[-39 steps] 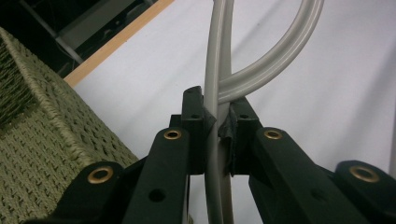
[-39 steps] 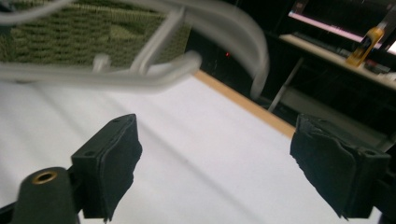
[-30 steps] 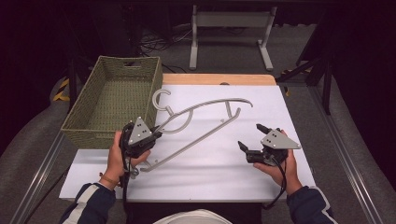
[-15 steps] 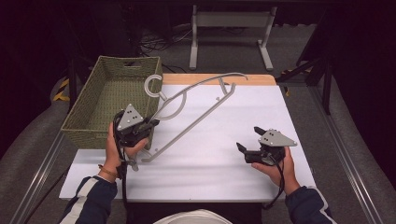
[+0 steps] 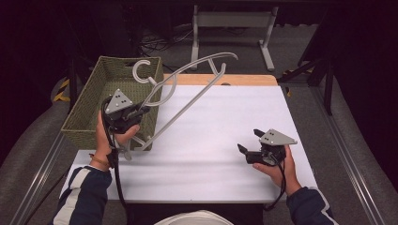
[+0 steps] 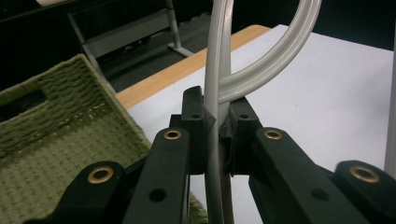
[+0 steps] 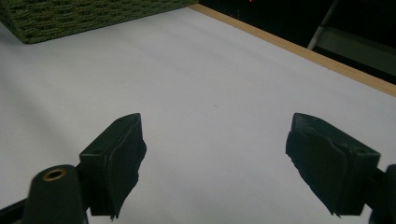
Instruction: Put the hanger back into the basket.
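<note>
Nearest me, low in the high view, my two sleeved forearms come in from the bottom edge. At lower right my right gripper [image 5: 248, 151], a black two-jaw tool with a grey three-cornered plate on top, hovers over the smooth white sheet covering the table [image 5: 225, 117]. Its jaws have just been closing a little, yet in the right gripper view [image 7: 215, 161] they stand wide apart with nothing between the matte black pads [image 7: 126, 158], only bare white surface beyond them.

At left of centre, my left gripper [image 5: 141, 110] is clenched on the pale grey plastic clothes hanger [image 5: 187, 93]. In the left gripper view [image 6: 217, 123] the jaws pinch two glossy round bars of the hanger [image 6: 219, 70], one running straight up, the other curving away to the upper right. In the high view the hanger is tilted, its lower corner by my left hand just at the sheet, its long straight bar rising toward the upper middle of the frame, its open hook curled over the basket's near corner.

Further left stands the olive-green woven rectangular basket [image 5: 89, 112], coarse in texture, with a handle slot in its far wall. Beyond the sheet, a strip of light wooden table edge [image 5: 234, 79] shows, then a grey metal frame [image 5: 232, 21] on the dark floor.
</note>
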